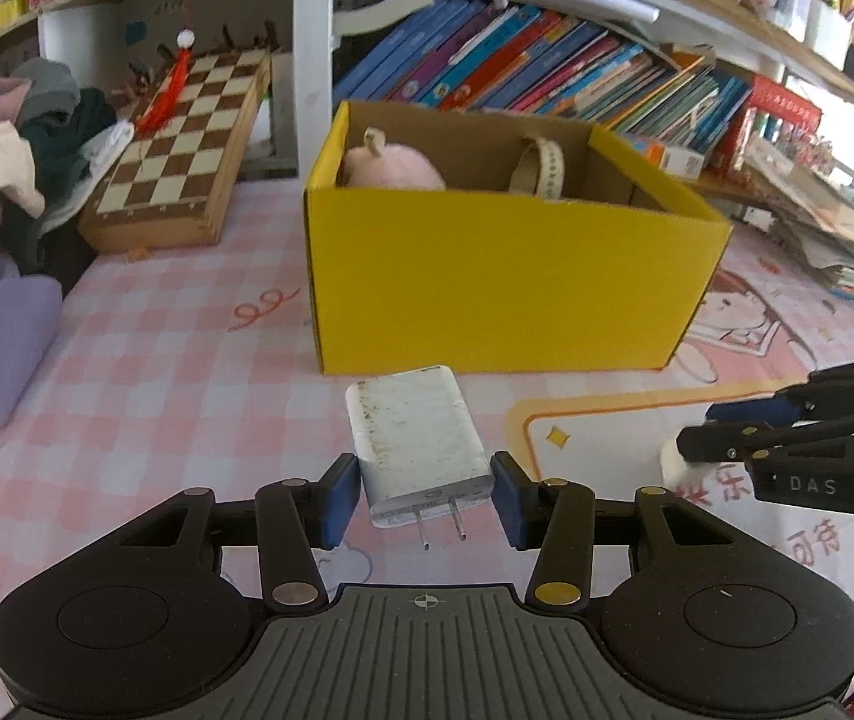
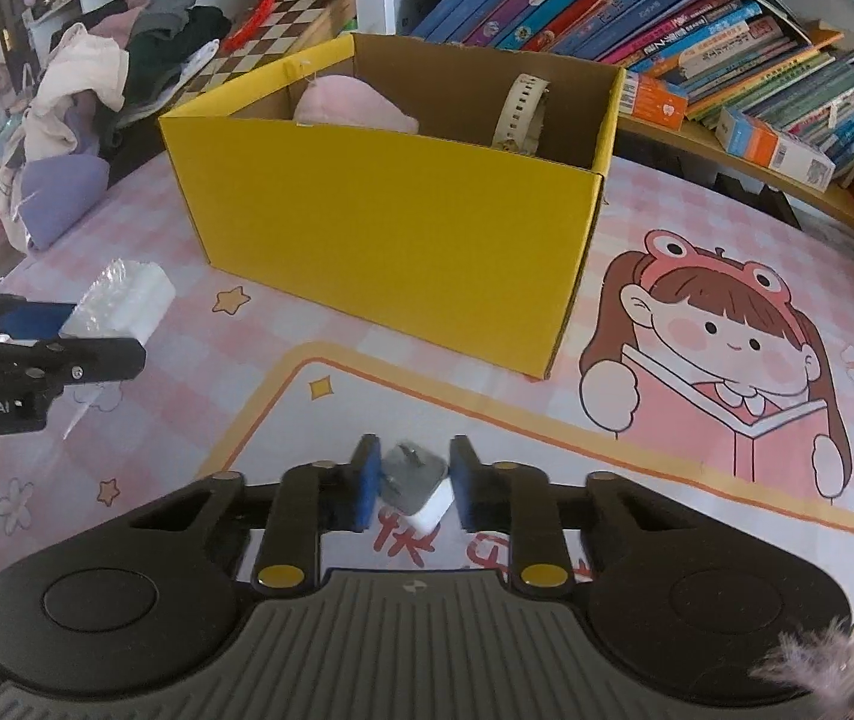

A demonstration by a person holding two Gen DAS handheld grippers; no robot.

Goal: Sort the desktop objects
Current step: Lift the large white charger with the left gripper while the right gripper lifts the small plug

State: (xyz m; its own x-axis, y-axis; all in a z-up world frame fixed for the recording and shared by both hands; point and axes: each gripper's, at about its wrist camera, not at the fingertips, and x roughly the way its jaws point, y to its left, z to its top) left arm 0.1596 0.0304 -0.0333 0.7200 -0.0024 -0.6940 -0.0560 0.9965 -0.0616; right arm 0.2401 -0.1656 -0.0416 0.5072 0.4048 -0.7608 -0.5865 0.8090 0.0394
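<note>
The left gripper (image 1: 425,495) has its fingers (image 1: 339,501) clamped on the sides of a white charger (image 1: 420,441), prongs pointing back at the camera, just near of the yellow box (image 1: 487,276). The right gripper (image 2: 413,489) has its fingers closed on a small white plug (image 2: 417,492); its shape is blurred. The box stands open-topped on the pink checked surface (image 1: 156,372), holding a pink soft thing (image 2: 348,105) and a pale watch strap (image 2: 520,111), both cut off by the near wall. Bare surface lies left and right of the box. On the far side, a chessboard (image 1: 180,144), a clothes heap (image 1: 12,180) and leaning books (image 1: 547,66) crowd the edge
</note>
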